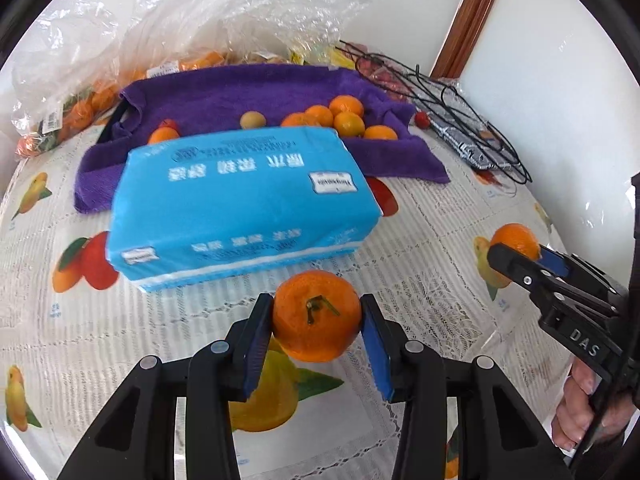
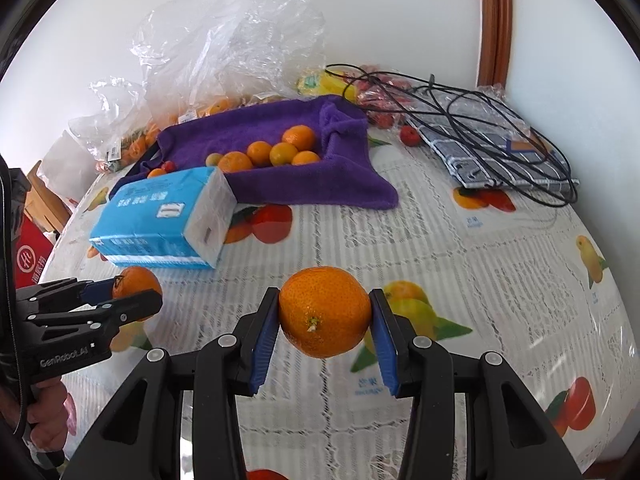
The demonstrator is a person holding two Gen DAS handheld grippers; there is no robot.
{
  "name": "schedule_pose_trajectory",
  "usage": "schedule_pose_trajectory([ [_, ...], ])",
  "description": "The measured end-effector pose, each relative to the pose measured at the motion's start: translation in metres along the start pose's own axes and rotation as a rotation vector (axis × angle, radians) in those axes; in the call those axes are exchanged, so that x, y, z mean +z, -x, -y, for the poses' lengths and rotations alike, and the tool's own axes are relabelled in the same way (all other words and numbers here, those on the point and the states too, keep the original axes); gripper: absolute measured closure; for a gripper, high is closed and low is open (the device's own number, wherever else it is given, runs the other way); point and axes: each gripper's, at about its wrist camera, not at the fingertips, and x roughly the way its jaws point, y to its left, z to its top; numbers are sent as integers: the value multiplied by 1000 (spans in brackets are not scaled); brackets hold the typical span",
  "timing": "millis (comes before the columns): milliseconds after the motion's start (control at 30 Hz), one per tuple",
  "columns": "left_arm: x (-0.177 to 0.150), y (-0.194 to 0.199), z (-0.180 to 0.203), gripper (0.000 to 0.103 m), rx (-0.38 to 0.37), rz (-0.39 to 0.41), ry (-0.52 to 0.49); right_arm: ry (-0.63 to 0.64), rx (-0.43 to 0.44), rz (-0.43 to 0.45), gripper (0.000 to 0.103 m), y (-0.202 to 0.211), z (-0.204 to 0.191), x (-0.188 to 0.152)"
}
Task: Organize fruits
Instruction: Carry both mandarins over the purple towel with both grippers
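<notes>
While my left jaws [image 1: 317,330] grip one mandarin [image 1: 316,316] and my right jaws [image 2: 325,326] clamp another mandarin [image 2: 325,312], both above the desk's [image 2: 500,280] near edge, the purple towel [image 2: 280,184] holding gathered mandarins [image 2: 276,152] lies straight ahead, beyond the blue tissue pack [image 1: 240,208].

Both wrist cameras look low and forward across the fruit-printed tablecloth [image 1: 420,240], sharing the far purple towel [image 2: 280,128].

Bagged fruit [image 1: 76,112] blurred behind plastic; tissue pack [image 1: 240,204] hides towel [image 1: 224,92] front
</notes>
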Motion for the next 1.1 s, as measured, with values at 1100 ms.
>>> schedule_pose_trajectory([
  [1100, 76, 45, -74, 61, 76, 163, 57, 76, 18, 119, 59, -8, -76, 104],
])
